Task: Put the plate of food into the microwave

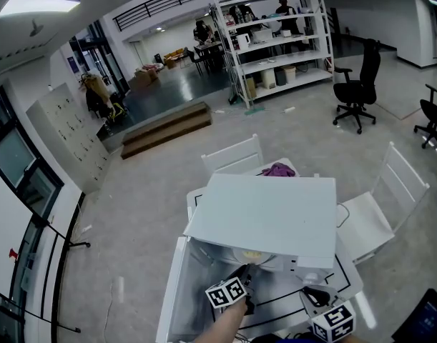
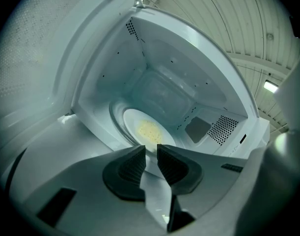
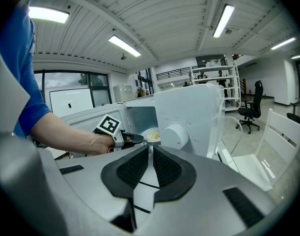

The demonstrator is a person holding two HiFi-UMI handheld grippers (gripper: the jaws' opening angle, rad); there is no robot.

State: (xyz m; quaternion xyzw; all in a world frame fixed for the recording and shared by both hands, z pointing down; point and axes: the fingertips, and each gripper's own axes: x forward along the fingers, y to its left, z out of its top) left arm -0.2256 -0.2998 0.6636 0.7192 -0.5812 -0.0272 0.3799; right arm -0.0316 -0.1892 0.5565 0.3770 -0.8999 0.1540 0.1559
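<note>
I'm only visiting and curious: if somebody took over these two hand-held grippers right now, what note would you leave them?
Left gripper: reaching into the microwave, jaws apparently closed on the near rim of the plate.
Right gripper: jaws nearly together, empty, outside the microwave.
Things: plate with yellow food lies on the glass turntable; door open.
Done: plate is inside.
Left: release the rim, draw the left gripper out, probably shut the door.
</note>
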